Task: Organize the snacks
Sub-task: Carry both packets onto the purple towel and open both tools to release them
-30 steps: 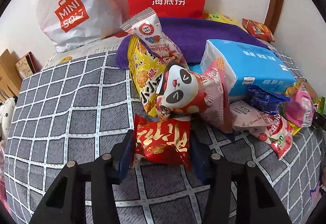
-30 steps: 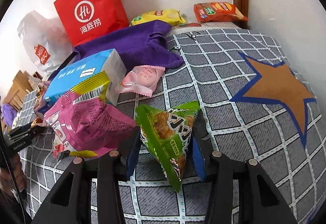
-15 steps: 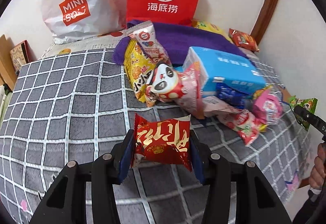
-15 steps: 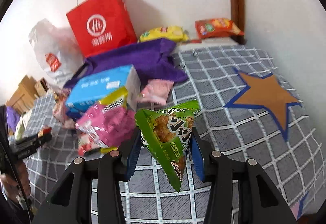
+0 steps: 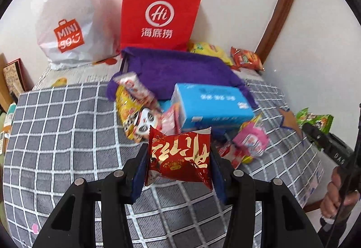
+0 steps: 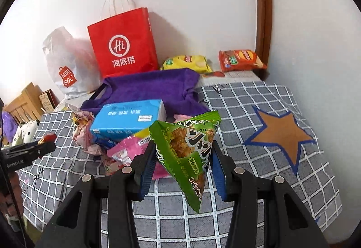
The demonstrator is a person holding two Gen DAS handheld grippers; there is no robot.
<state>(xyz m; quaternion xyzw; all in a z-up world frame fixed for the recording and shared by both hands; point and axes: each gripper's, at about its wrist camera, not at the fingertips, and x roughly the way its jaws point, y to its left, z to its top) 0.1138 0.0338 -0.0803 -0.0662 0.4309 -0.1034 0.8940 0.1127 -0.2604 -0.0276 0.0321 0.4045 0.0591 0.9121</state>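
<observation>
My left gripper (image 5: 178, 166) is shut on a red snack packet with gold lettering (image 5: 180, 155), held up off the grey checked bedcover (image 5: 56, 126). My right gripper (image 6: 182, 164) is shut on a green triangular snack bag (image 6: 185, 151), also lifted clear of the cover. Behind both lies a heap of snacks: a blue box (image 5: 212, 106) (image 6: 128, 118), a panda-face packet (image 5: 144, 122), a yellow packet (image 5: 126, 103), a pink packet (image 5: 250, 141) (image 6: 128, 151). In the left wrist view the green bag (image 5: 314, 119) shows at the far right with the other gripper.
A red paper bag (image 5: 160, 13) (image 6: 123, 45) and a white plastic bag (image 5: 67, 22) (image 6: 67, 63) stand against the wall. A purple cloth (image 5: 180, 70) (image 6: 153, 88) lies before them. Yellow chips (image 6: 187, 63) and an orange packet (image 6: 240, 59) sit in the far corner. A brown star patch (image 6: 279, 135) marks the cover at right.
Both grippers have risen with their packets, which now hang clear above the bedcover. The snack heap and bags look farther below and away in both views.
</observation>
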